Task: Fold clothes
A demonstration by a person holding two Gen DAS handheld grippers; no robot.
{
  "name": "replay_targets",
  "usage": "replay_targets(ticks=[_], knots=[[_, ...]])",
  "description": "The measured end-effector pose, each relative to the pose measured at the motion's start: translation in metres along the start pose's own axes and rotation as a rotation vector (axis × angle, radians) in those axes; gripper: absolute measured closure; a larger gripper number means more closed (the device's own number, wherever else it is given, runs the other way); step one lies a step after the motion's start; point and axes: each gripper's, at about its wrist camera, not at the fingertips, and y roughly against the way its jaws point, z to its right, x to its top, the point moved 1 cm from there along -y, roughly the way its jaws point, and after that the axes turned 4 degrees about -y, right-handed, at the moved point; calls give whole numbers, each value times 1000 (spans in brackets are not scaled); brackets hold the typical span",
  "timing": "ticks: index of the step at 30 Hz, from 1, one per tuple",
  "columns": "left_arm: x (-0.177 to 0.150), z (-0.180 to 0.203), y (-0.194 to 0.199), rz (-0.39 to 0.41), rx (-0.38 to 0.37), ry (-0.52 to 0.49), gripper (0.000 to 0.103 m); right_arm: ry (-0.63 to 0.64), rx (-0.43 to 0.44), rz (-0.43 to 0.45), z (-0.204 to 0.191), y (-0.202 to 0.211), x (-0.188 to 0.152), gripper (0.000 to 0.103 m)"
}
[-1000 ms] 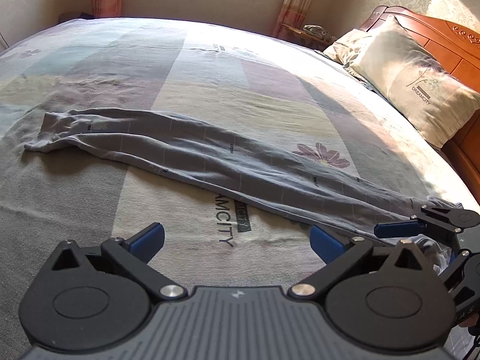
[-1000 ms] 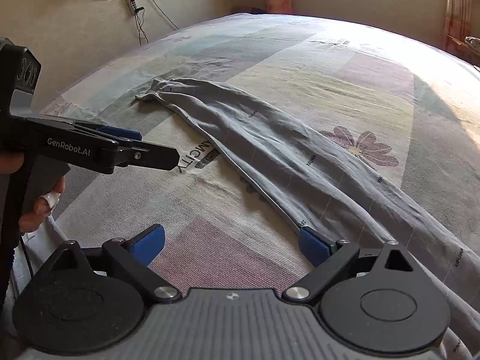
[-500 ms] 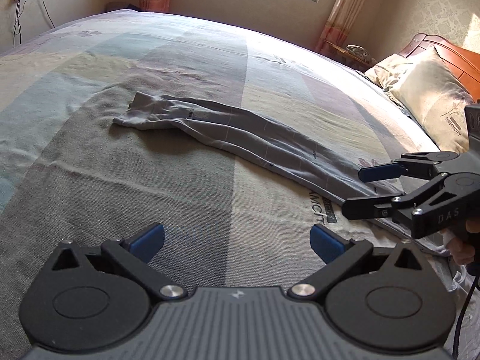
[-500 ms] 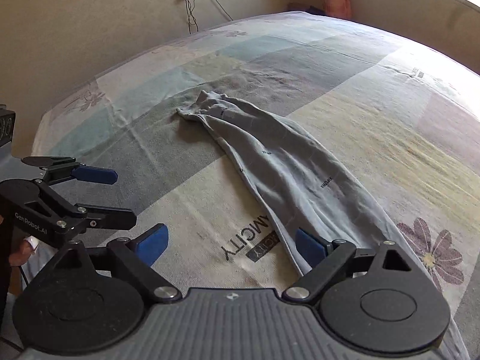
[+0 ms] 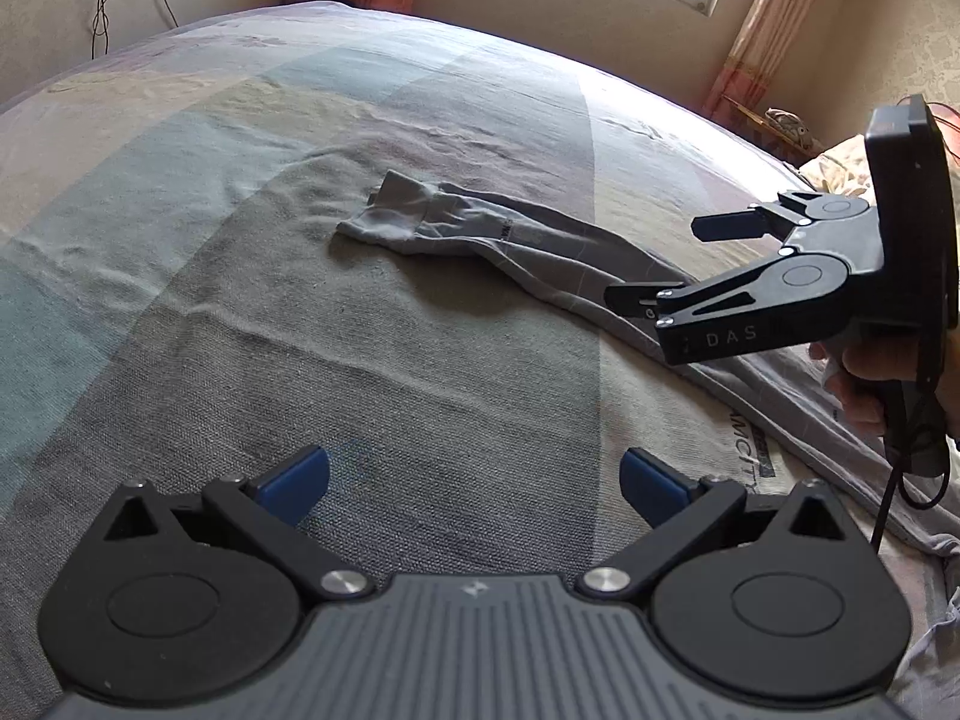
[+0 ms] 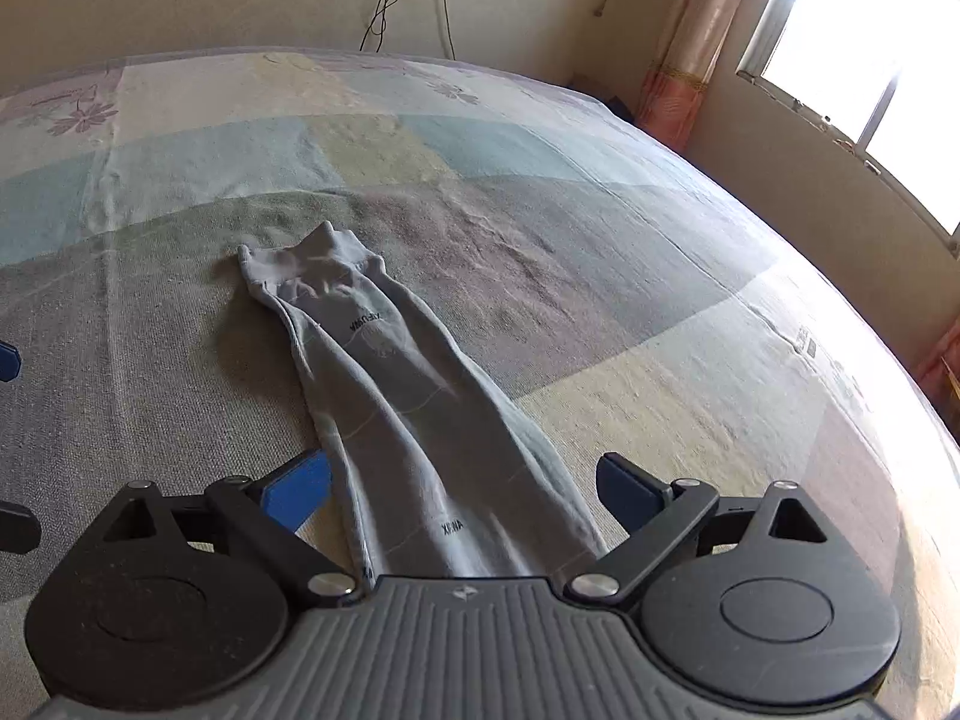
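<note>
Patchwork bedding in grey, teal and cream fills both views, with a window and pink curtains along the far wall.

Left wrist view: the left gripper (image 5: 471, 480) hangs over bare bedspread (image 5: 180, 300), its blue-tipped jaws wide apart and holding nothing. The grey trousers (image 5: 516, 246) lie flat as a long narrow strip, running from a cuffed end at centre frame down to the lower right edge. So the garment lies ahead and to the right of these jaws, well clear of them. The right gripper (image 5: 654, 264) reaches in from the right, directly above the strip, jaws apart; a hand (image 5: 864, 384) grips its handle. White letters "DAS" show on its side. Printed on the bedspread at lower right is a partial "MCIT".

Right wrist view: the trousers (image 6: 384, 396) run straight up the frame from under the gripper body to the cuffed end at upper centre, so their long axis lines up with the right gripper (image 6: 462, 489), whose spread jaws straddle the strip. This gripper is plainly the nearer one. Small dark print on the cloth is too blurred to read.
</note>
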Motion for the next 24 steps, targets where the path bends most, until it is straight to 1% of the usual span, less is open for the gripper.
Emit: replay_targets(ticks=[2,5,10,14,18,22,23,24], knots=[[1,-3,-1,5,-15,13,1,-22,22,-11,0,-7,7,5],[4,-5,-3,12,-40,32,1,-98,53,-9,1,5,-9,5],[5,8,-6,31,-52,13,1,-217,47,-63,9,50,-74,4],[21,16,-30,8,-110,15,1,-379,69,-59,19,101,-125,0],[37,24,-53,-15,-168,18,1,-541,90,-57,30,148,-167,0],[52,31,-77,-36,-224,18,1,-625,87,-30,34,178,-198,0],[53,29,-85,-20,-219,-2,1,-643,93,-25,34,181,-202,0],[55,27,-89,21,-216,-34,1,-658,104,-19,34,182,-205,0]])
